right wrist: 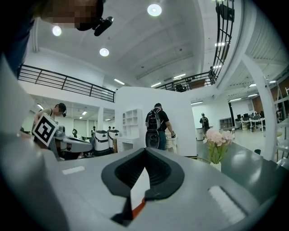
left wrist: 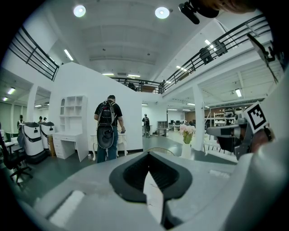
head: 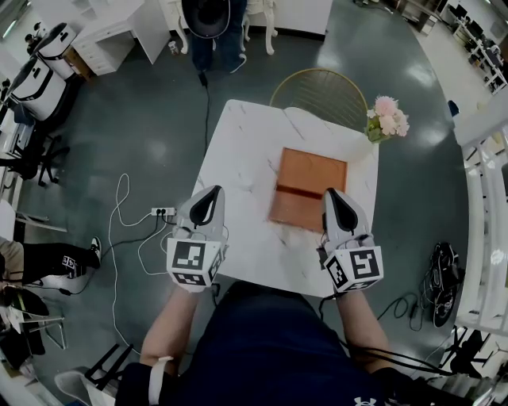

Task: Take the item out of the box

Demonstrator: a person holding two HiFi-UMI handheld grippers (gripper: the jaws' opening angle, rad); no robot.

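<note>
Fingers (left wrist: 131, 173) of the left gripper (head: 211, 193) meet at their tips with nothing held, and only a thin sliver of the white marble table (head: 246, 147) shows through the slit behind them. They hover at the table's left edge, and the copper-brown box (head: 311, 184) lies flat on the tabletop well off to their right. Fingers (right wrist: 160, 173) of the right gripper (head: 331, 193) are likewise closed together and carry nothing. Through their slit show a strip of white tabletop and a streak of the box's orange. Their tips sit over the box's right edge near its front corner, so most of the box spreads to their left and ahead of them; whether they touch it cannot be told. A dark line runs across the box's top from side to side, level with the right fingertips, and what is inside cannot be seen. Beyond the right fingers and off to their right, a vase of pink flowers (head: 387, 119) stands at the table's far right corner. A gold wire chair (head: 321, 87) is tucked in at the far side, straight ahead of them. Farther ahead of the left fingers a person (head: 213, 24) with a backpack stands on the dark floor. To the left of those fingers a power strip (head: 163, 212) lies on the floor among white cables.
</note>
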